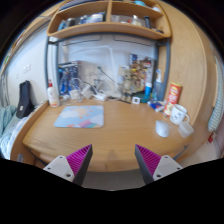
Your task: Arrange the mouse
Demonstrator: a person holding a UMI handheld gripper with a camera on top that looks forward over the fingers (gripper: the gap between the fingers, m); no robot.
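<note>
A small pale object that looks like the mouse [162, 128] lies on the wooden desk [115, 135], ahead of my right finger. A light patterned mouse pad [80, 117] lies flat on the desk, ahead of my left finger and well apart from the mouse. My gripper [113, 165] is open and empty, held over the desk's near edge, with its magenta pads [78, 159] wide apart. Nothing stands between the fingers.
Two white mugs [180, 117] stand just beyond the mouse. An orange box [174, 94], a white bottle [52, 95] and a black bag [26, 98] line the back of the desk, among cables and small items. A wooden shelf [108, 30] hangs above.
</note>
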